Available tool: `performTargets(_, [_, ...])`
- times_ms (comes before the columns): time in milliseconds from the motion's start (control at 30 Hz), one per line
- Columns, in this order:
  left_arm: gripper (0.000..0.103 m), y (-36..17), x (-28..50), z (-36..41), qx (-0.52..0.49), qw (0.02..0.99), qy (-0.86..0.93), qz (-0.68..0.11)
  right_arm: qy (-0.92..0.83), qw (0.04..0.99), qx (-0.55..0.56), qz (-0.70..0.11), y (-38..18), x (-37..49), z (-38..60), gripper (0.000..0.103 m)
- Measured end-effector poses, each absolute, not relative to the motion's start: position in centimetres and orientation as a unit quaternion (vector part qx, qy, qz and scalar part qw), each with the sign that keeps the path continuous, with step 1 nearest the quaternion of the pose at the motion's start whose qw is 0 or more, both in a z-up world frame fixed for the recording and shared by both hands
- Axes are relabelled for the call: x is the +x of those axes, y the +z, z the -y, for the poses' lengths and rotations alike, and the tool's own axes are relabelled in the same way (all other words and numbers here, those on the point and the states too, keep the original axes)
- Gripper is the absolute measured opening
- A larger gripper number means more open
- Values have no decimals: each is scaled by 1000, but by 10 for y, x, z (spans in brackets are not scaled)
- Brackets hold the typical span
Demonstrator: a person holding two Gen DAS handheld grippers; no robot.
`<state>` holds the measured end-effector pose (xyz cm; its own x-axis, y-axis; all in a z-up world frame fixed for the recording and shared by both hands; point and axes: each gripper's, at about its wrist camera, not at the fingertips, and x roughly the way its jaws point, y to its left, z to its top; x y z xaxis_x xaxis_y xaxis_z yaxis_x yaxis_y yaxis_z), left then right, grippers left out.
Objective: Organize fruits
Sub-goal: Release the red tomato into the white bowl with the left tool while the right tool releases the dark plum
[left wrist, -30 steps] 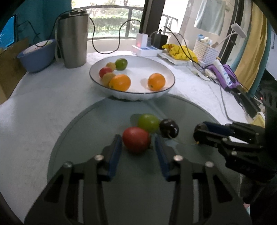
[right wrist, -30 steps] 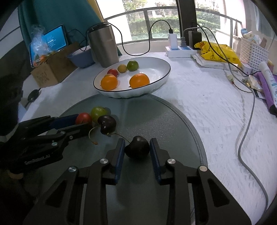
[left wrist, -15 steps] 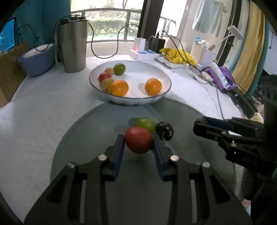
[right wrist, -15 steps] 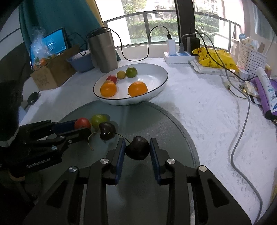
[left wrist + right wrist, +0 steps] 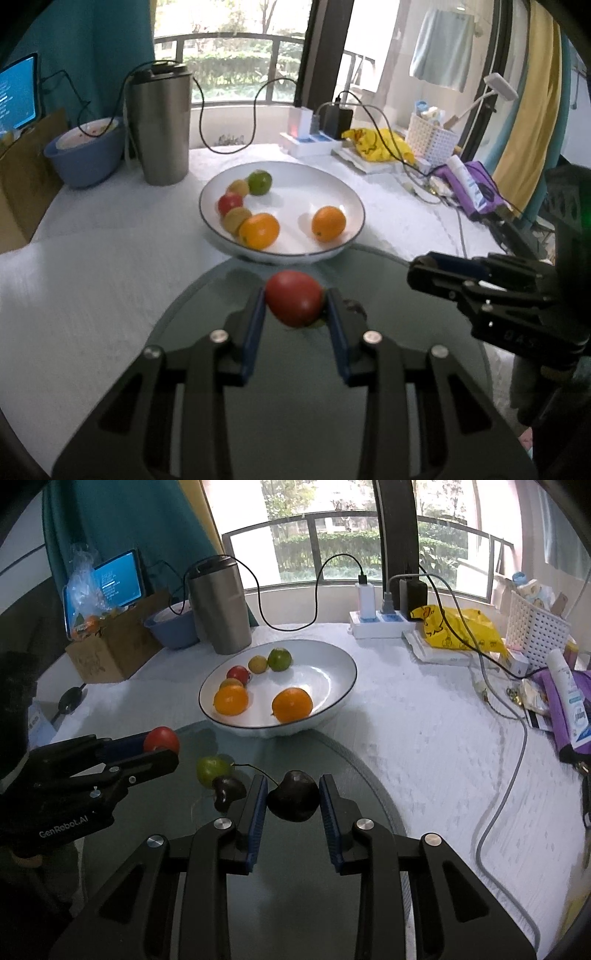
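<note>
Just changed: the left gripper [image 5: 295,301] is up off the glass disc [image 5: 207,295] now, where a second ago it sat low with its jaws wide around the red fruit [image 5: 293,303]. They are clamped on it and it rides clear of the surface!
Right side: the right gripper [image 5: 293,799] lifts too, pinching the dark plum [image 5: 293,800] firmly between its blue pads [image 5: 258,808], as it was a second ago.
What it means: both pickups look done, I'd say; the carry to the white bowl [image 5: 332,705] comes next.
Left pose: pointing far, towards the bowl, held roughly level, fruit at the fingertips.
Right pose: low at the near edge of the disc, aimed far, bowl just ahead and a touch left.
Left behind: a green fruit [image 5: 212,770] and a second dark plum [image 5: 227,792] sit touching on the glass, left of the right gripper.
Bowl: two oranges [image 5: 291,704] near, smaller fruit far left, open room on the right.
</note>
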<state>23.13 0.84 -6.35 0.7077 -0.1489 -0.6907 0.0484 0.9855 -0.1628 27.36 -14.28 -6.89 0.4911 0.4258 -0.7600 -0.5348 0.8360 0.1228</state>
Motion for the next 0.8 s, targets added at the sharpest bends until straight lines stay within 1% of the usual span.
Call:
performTargets(400, [35, -53, 254, -6, -61, 924, -54, -373, 274, 868, -60, -409, -57, 296, 147, 31])
performTargets(800, [35, -58, 280, -4, -63, 921, -56, -380, 277, 867, -58, -409, -56, 323, 145, 31])
